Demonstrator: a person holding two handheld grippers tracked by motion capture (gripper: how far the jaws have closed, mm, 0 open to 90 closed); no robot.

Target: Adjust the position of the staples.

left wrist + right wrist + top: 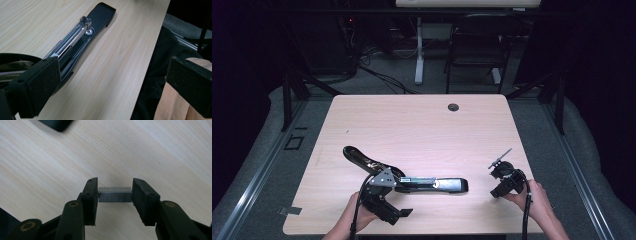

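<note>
We've got the staple strip [115, 194] pinched end to end in our right gripper [115, 195], hovering near the table's [422, 120] right edge. The stapler [412, 181] lies flipped open by the front edge, our left gripper [112, 85] gaping beside it, holding nothing. Loading the strip and closing up is all still ahead, we'd say.

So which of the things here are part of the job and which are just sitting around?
In the job:
- opened stapler, flat on the table
- strip of staples, clamped end to end in the right gripper
- left gripper, jaws open, beside the stapler

Lying about:
- folding chair beyond the table
- cables on the floor
</note>
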